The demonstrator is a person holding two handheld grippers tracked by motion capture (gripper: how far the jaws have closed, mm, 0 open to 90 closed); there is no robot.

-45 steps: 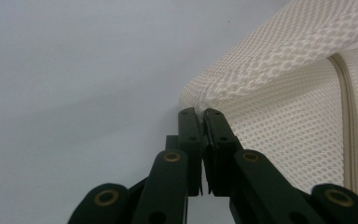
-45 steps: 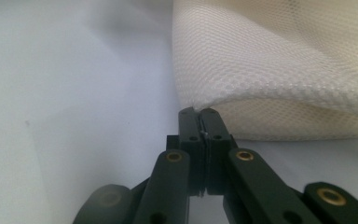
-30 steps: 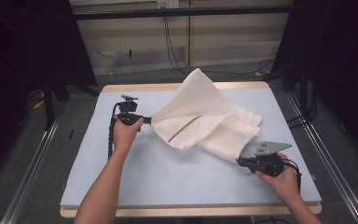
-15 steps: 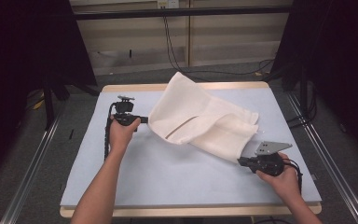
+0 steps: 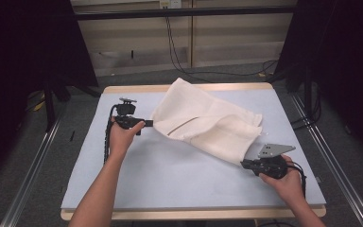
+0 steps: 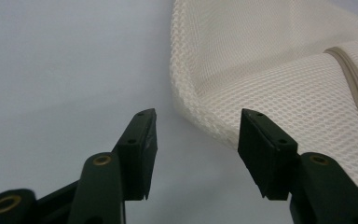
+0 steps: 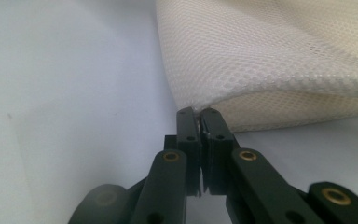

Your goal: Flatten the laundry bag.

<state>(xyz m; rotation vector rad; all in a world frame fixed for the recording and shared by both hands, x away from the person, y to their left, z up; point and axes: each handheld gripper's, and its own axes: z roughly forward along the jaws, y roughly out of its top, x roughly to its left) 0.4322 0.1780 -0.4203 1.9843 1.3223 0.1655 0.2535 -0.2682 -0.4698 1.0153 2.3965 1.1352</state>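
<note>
Table point(image 5: 170, 179) with pale blue-grey surface and wooden edge; 1 cream mesh bag point(image 5: 208, 125) lies crumpled on its far half.

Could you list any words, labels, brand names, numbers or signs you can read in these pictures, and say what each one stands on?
None: no readable text on the cream mesh bag, the blue-grey table mat or the grey plate.
The wall outlet is too small and blurred to show any marking.

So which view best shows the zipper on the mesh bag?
The left gripper view: the zipper runs close up across the mesh bag. The high view shows it as a thin dark line; the right gripper view shows just mesh.
</note>
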